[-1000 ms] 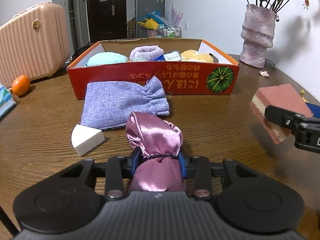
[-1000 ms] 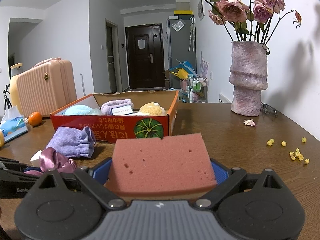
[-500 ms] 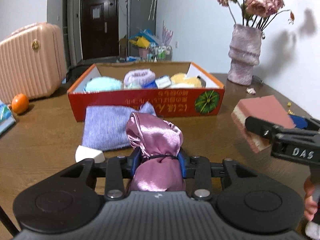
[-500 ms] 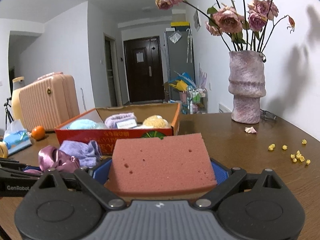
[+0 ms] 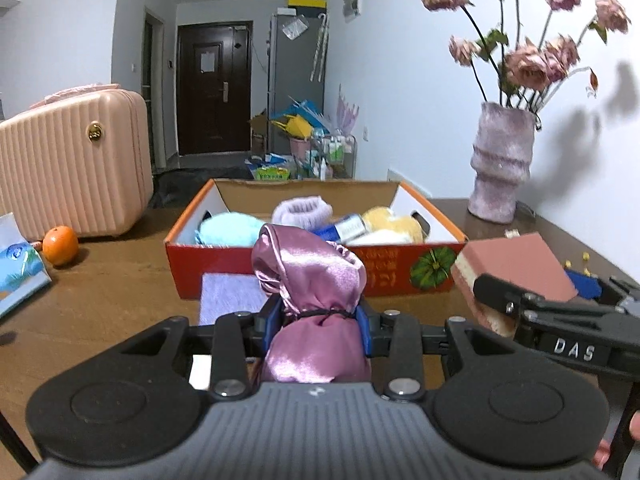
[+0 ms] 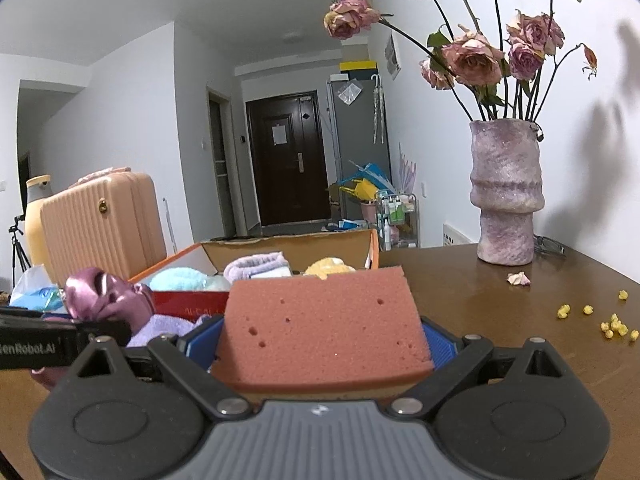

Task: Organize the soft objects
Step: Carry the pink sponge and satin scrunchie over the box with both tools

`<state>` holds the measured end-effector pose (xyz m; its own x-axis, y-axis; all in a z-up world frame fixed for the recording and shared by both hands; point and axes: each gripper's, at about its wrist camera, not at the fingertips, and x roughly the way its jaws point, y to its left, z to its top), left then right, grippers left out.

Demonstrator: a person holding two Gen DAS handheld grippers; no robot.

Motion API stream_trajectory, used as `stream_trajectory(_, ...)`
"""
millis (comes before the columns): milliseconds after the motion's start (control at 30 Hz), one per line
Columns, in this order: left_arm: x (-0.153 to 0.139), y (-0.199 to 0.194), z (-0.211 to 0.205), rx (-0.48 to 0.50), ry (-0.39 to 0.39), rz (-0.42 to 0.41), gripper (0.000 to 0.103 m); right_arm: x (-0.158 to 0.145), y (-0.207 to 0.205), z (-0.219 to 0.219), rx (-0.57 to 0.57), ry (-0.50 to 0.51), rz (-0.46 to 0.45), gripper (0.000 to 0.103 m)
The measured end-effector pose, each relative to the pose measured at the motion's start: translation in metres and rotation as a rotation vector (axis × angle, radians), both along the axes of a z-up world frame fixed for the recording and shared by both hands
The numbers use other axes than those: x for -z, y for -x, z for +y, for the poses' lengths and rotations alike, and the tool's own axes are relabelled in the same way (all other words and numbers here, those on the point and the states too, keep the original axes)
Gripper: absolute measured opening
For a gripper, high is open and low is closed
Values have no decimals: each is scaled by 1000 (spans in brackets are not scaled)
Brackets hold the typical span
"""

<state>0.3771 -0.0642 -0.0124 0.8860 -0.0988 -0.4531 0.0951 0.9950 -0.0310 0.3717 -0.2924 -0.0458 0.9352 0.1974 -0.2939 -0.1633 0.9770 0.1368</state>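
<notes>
We're gripping the satin pouch (image 5: 316,304) w/ the left gripper (image 5: 319,318), blue pads squeezing it at the tie. It's sitting above the table (image 5: 112,280), in front of the red box (image 5: 312,276). Box is holding a blue towel (image 5: 228,228), a lilac roll (image 5: 302,210) & a yellow sponge (image 5: 394,226). A lilac cloth (image 5: 230,296) is lying just before the box. At right, the right gripper (image 5: 560,312) is clamping a pink sponge (image 5: 516,266). Orange (image 5: 60,240) & suitcase (image 5: 72,164) at far left, vase (image 5: 500,168) at far right.
</notes>
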Motion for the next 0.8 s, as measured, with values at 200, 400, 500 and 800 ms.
stream_trajectory(200,-9,-15,8,-19,23,-31,38,-2,-11,11,-3,-2,-18,98)
stream_trajectory(400,-16,-34,14,-43,41,-59,38,-5,-27,25,-5,5,-41,98)
stream_trajectory(500,-18,-46,16,-48,50,-63,38,-6,-37,31,-7,2,-47,98)
stream_trajectory(800,-19,-76,18,-56,57,-81,38,-8,-68,42,-12,0,-64,98)
